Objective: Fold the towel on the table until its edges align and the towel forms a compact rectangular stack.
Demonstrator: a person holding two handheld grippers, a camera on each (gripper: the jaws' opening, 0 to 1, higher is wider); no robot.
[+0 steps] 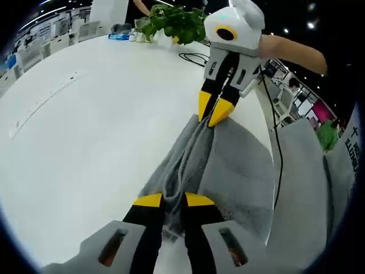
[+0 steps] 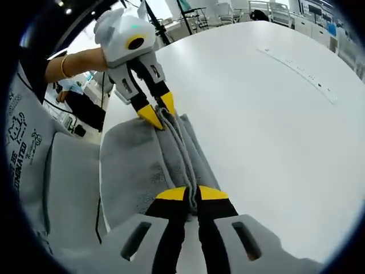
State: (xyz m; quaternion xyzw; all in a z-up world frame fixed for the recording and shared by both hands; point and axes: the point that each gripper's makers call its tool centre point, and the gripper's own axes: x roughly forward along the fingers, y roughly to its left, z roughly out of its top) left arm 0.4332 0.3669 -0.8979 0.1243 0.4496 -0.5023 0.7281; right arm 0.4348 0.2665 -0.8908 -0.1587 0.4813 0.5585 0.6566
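Note:
A grey towel (image 1: 234,165) lies on the white table (image 1: 85,131), part-folded, with a bunched ridge of cloth running between the two grippers. My left gripper (image 1: 174,200) is shut on the near end of that ridge, its yellow-tipped jaws pinching the edge. The right gripper (image 1: 212,114) pinches the far end in the left gripper view. In the right gripper view my right gripper (image 2: 191,194) is shut on the grey towel (image 2: 131,171), and the left gripper (image 2: 158,114) grips the opposite end. A person's forearm holds each tool.
A leafy green plant (image 1: 174,21) and small items stand at the table's far edge, with a black cable (image 1: 194,57) nearby. Grey padded chair backs (image 1: 299,188) sit beside the table. Open white tabletop (image 2: 274,125) spreads on the other side of the towel.

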